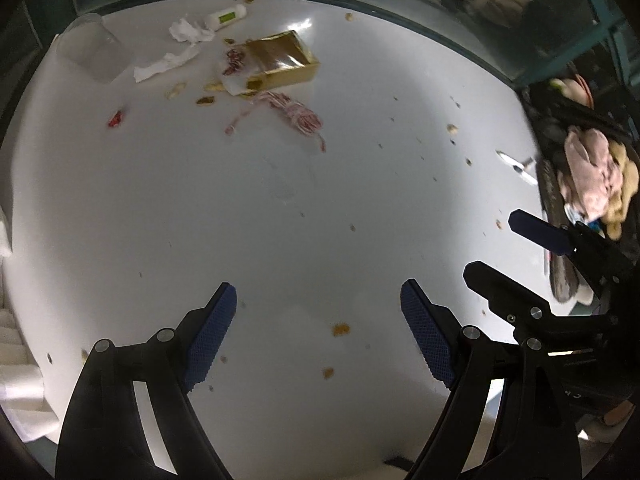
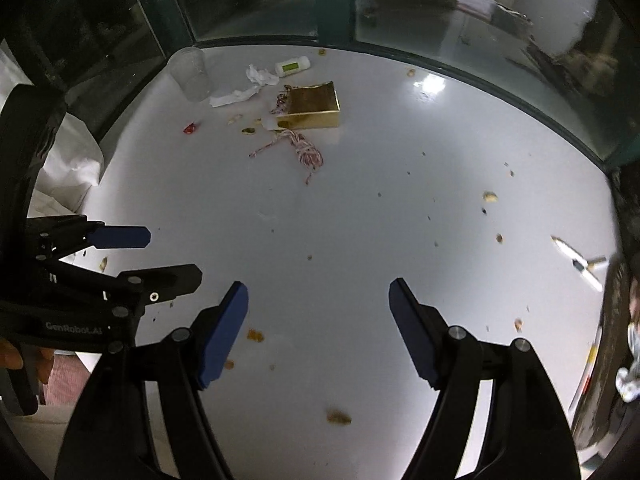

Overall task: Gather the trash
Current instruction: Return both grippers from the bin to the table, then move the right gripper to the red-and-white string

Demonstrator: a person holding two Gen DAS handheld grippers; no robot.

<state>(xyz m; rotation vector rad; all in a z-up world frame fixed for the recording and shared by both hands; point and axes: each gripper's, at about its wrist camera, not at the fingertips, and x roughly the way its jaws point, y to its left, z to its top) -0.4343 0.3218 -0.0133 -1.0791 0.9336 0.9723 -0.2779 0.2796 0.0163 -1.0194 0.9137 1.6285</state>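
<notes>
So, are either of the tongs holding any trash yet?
No. The left tongs and the right tongs both stand open over the white table, nothing between their pads.

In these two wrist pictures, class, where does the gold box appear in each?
Left wrist view: gold box upper centre-left, by the table's far edge.
Right wrist view: gold box upper centre, slightly left.
Shared landmark: the red-and-white string lies just in front of it in both.
</notes>
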